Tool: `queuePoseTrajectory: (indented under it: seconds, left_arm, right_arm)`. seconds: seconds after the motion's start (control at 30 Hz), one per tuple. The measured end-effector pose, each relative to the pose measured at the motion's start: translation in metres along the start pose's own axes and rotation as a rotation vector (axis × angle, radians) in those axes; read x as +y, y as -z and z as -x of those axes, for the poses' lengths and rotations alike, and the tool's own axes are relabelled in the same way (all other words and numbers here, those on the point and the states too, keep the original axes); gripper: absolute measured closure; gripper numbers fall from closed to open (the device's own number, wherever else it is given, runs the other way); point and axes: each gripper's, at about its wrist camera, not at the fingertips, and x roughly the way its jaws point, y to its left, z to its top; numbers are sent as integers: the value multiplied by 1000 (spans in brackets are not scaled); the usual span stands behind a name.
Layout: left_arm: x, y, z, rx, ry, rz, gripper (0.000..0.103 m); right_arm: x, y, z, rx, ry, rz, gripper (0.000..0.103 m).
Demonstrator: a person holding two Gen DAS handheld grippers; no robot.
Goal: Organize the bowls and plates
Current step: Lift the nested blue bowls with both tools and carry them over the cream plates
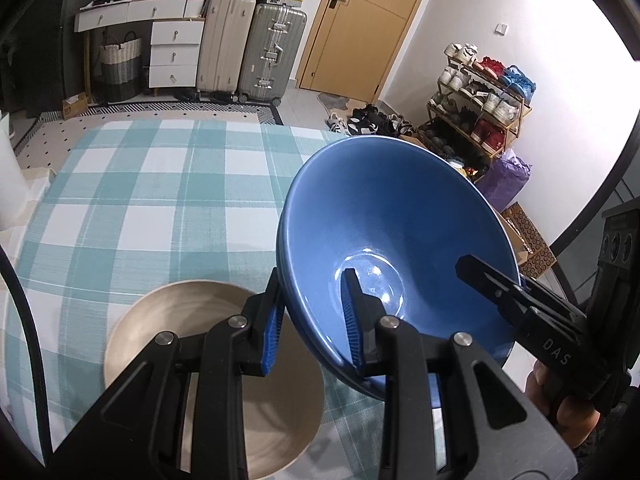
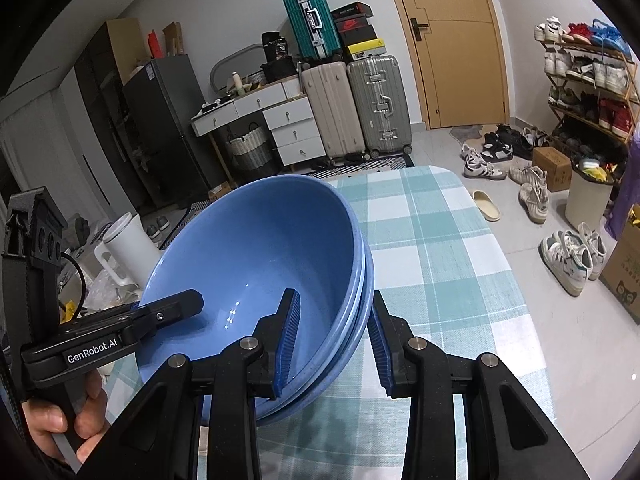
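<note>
Up off the checked tablecloth [image 1: 152, 184], a stack of blue bowls [image 1: 392, 240] fills the centre-right of the left wrist view, tilted with its mouth toward the camera. The left gripper [image 1: 314, 320] has its fingers drawn narrow and clamped on the near-left rim, one blue-ribbed pad inside the bowl and the other against the outer wall. In the right wrist view the same stack [image 2: 256, 264] sits left of centre, and several nested rims show along its right edge. The right gripper [image 2: 332, 340] pinches that layered rim, one pad inside the top bowl and one on the outside. Each gripper also reaches into the other's picture from the side, with a hand [image 2: 60, 412] around a handle at the lower left of the right wrist view. Below the left fingers, at the lower left of the left wrist view, a beige bowl [image 1: 168, 320] rests upright on the cloth, partly hidden by the gripper frame.
</note>
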Motion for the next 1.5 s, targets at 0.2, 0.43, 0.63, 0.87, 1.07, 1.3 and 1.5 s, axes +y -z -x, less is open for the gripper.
queuePoseTrajectory:
  seconds: [0.2,0.43,0.63,0.87,1.07,1.3,1.5]
  left_arm:
    - [5,1,27,-29,-22,-1,79]
    - [20,8,52,-47,-49,12,79]
    - [37,18,66,-46,-77,27,79]
    - [61,31,74,-51,-117,46,79]
    - [79,42,72,-52,-160,59,79]
    - [101,47,54,-44,-180,83,79]
    - [120,50,38,-26,-193,104,79]
  right_arm:
    - [20,-1,12,-18,-13,23,69]
    - [43,0,16,-15,-30,48,69]
    - [62,4,14,-4,-48,68,69]
    - [88,12,3,15,-67,96,68]
    - [101,18,-13,34,-83,111,68]
    - [112,27,-40,78,-83,138,68]
    - [115,33,-59,113,-83,149,68]
